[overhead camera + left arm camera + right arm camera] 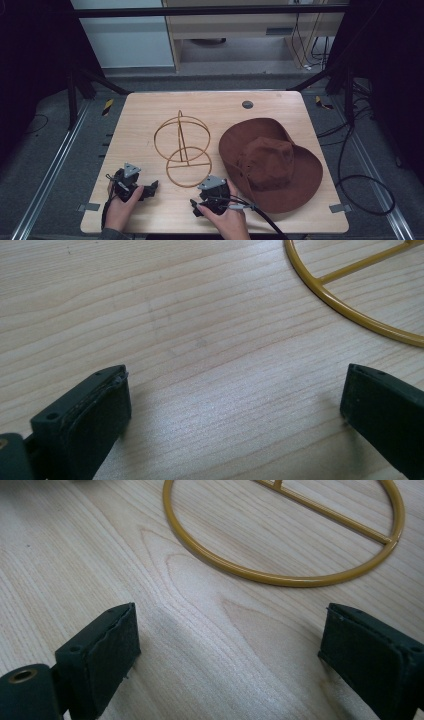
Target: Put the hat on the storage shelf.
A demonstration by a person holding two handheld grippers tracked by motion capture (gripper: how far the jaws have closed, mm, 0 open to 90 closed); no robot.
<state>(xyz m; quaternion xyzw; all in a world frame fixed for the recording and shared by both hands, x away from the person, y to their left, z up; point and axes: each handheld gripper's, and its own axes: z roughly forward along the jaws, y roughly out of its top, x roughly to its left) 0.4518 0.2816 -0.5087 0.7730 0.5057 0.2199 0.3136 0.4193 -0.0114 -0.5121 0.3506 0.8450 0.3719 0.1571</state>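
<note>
A gold wire hat stand (183, 147) rests near the middle of the table, its round base ring (189, 166) toward me. A brown wide-brimmed hat (270, 162) lies flat to its right. My left gripper (151, 187) rests low at the front left, open, with bare wood between its jaws; the base ring (350, 295) curves past its upper right. My right gripper (196, 206) sits at the front centre, just left of the hat's brim, open and holding nothing. The base ring (285, 577) lies just beyond its jaws.
The wooden table (145, 115) has a small grey grommet (247, 104) at its far edge. Dark cables (360, 185) lie on the floor to the right. Metal frame rails run along both sides.
</note>
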